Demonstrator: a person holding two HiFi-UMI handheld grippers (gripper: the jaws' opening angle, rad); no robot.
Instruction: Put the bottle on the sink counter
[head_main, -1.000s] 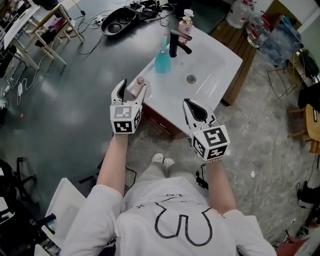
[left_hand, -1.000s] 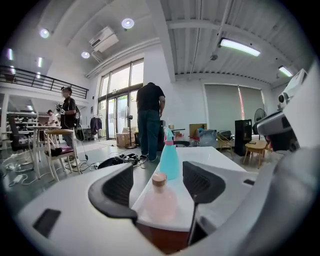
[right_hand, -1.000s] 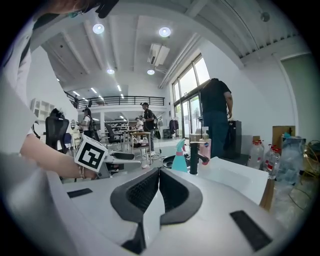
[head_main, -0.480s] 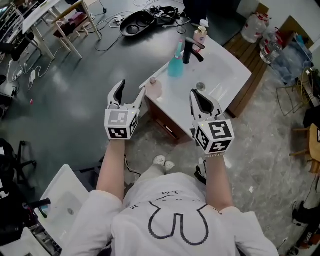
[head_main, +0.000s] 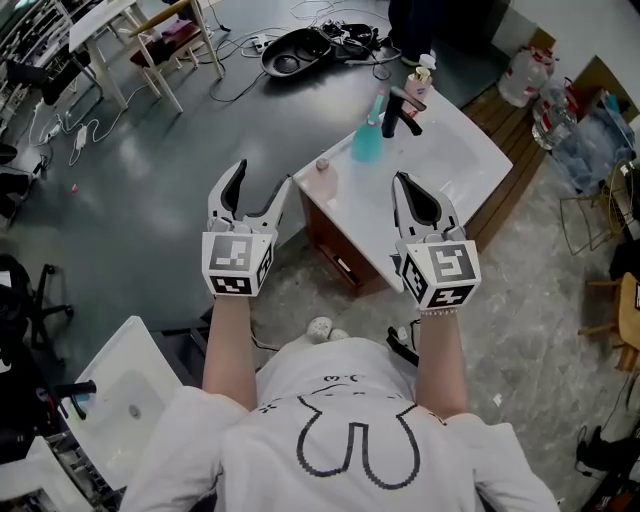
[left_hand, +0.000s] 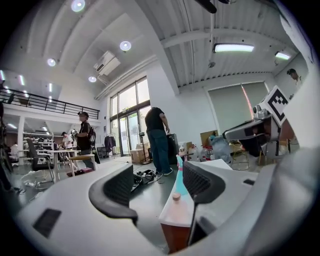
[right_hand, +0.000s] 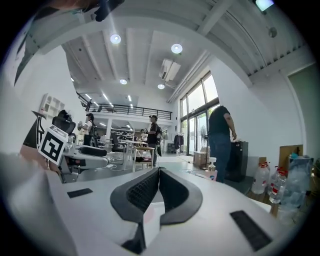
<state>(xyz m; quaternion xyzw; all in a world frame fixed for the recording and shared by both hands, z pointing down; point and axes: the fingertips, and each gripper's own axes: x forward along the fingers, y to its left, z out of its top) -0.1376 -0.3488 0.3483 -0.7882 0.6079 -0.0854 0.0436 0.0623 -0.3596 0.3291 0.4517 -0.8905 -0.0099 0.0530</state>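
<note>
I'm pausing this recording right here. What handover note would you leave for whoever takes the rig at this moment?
Left claw: open, empty, held beside the counter corner, not touching the bottle.
Right claw: shut, nothing between its jaws.
Pale pink bottle: upright on the corner of the white sink counter, free of both claws.
Done: the bottle is on the counter.
Left: seemingly nothing; just avoid knocking the bottle off that corner.

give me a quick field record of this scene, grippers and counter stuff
left gripper: jaws apart, empty
right gripper: jaws together, empty
pink bottle: upright on the sink counter, at the corner nearest the left gripper, untouched
also on counter: black faucet, teal bottle, pump bottle
task state: bottle already on counter
</note>
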